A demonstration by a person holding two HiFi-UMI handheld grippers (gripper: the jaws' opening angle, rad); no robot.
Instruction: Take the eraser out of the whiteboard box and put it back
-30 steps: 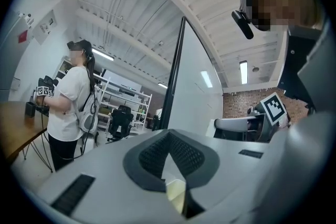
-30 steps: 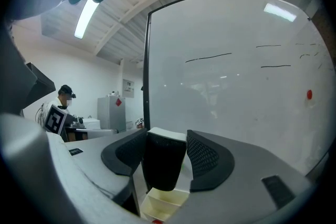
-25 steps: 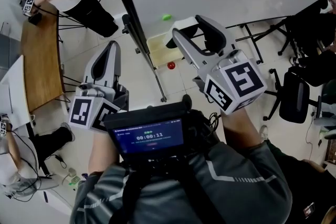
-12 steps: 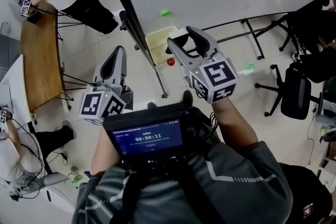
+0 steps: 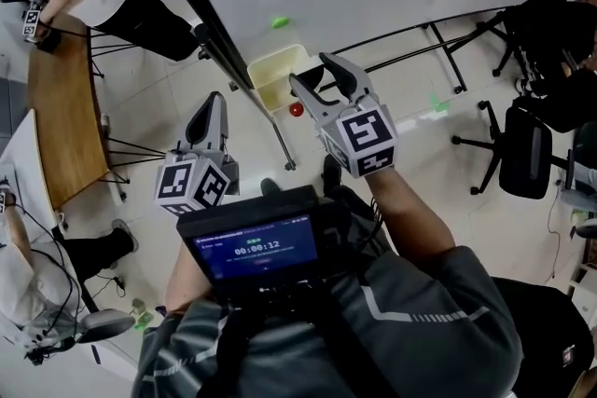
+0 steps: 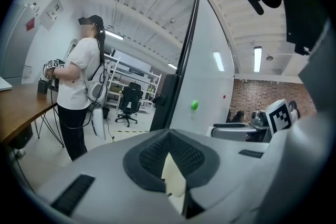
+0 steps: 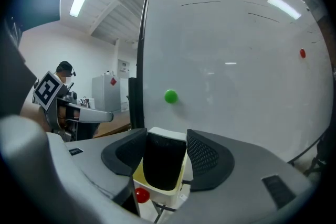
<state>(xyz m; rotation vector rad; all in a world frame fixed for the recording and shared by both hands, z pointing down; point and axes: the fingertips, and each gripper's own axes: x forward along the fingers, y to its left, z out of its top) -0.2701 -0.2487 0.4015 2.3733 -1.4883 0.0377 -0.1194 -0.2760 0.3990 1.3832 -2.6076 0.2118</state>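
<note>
The eraser [image 7: 164, 165] is a dark block with a white upper edge, pinched between the pads of the right gripper [image 7: 166, 136]. Its lower end overlaps the cream whiteboard box [image 7: 160, 194] – whether it sits inside or just above, I cannot tell. The jaws hide the box's sides. The left gripper [image 6: 168, 136] has its tips pressed together and holds nothing; a pale sliver shows in the wedge behind them, probably floor. It hangs well left of the box, beside the board's stand leg [image 5: 280, 144].

Three magnets are on the whiteboard [image 7: 236, 60] – one green magnet [image 7: 170, 96], one red magnet [image 7: 302, 53] far right, and another red one [image 7: 142, 195] just under the box. Two other people are in view, one by a wooden desk [image 5: 65, 107].
</note>
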